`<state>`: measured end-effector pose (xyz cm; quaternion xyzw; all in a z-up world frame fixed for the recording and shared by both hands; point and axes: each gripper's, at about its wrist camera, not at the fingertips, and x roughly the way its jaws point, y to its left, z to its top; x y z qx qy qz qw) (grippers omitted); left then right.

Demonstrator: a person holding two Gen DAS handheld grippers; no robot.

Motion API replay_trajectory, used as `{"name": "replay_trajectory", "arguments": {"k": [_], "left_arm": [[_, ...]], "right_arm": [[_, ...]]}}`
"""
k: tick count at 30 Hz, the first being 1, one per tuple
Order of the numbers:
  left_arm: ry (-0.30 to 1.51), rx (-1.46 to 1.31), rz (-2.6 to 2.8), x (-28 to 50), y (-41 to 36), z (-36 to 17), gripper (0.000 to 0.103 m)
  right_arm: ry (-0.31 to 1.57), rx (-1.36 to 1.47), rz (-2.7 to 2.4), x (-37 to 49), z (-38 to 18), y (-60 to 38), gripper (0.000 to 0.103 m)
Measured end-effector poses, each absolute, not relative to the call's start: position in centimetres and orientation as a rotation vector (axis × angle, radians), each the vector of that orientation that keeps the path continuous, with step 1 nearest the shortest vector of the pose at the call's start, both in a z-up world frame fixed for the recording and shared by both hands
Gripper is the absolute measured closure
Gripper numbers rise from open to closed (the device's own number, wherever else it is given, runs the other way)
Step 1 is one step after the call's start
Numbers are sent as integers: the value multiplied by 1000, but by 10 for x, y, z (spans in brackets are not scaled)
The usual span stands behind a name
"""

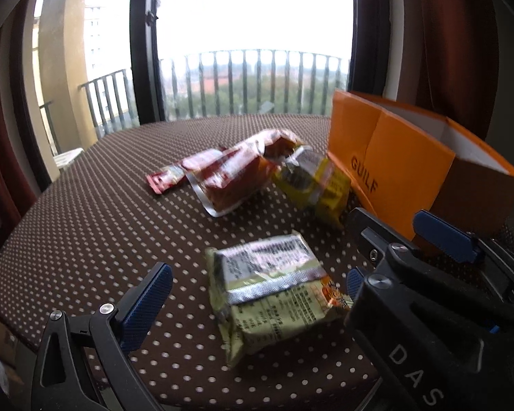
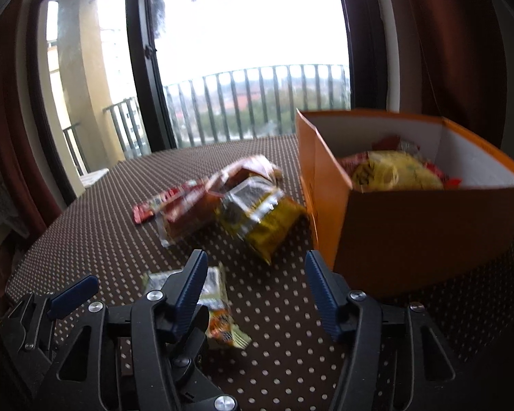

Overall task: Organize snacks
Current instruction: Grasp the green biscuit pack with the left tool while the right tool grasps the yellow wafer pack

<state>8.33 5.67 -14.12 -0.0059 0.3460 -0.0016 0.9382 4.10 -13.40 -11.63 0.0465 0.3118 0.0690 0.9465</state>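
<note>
Left gripper (image 1: 257,284): we hold it wide, straddling the green packet (image 1: 274,291) near the table's (image 1: 85,222) front edge; we close on its flat sides.
Right gripper (image 2: 253,291): wide, empty.
Farther: red and yellow packets (image 1: 311,181) beside the orange box (image 2: 411,233), right edge.

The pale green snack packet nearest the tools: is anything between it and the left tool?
Nothing visible blocks it. The pale green packet lies flat on the dotted tablecloth, right ahead of the open left tool. The right tool, also open, is close beside it, in front of the orange box.
</note>
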Motion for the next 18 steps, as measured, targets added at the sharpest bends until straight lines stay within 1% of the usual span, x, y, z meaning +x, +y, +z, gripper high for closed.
{"name": "replay_trajectory", "arguments": {"k": [1, 4, 6, 12, 14, 15, 18], "left_arm": [[714, -11, -3, 86, 55, -145, 1], [722, -9, 26, 92, 54, -152, 1], [735, -15, 37, 96, 54, -156, 1], [761, -30, 28, 102, 53, -168, 1], [765, -37, 16, 102, 53, -170, 4], [773, -44, 7, 103, 53, -172, 9], [777, -37, 1, 104, 54, -173, 15]], "right_arm": [[642, 95, 138, 42, -120, -135, 44], [659, 90, 132, 43, -127, -139, 45], [673, 95, 139, 44, -130, -140, 49], [713, 114, 141, 51, -141, -142, 50], [725, 115, 140, 52, -144, -141, 50], [725, 114, 139, 52, -145, -141, 50], [742, 120, 139, 55, -148, -140, 50]]}}
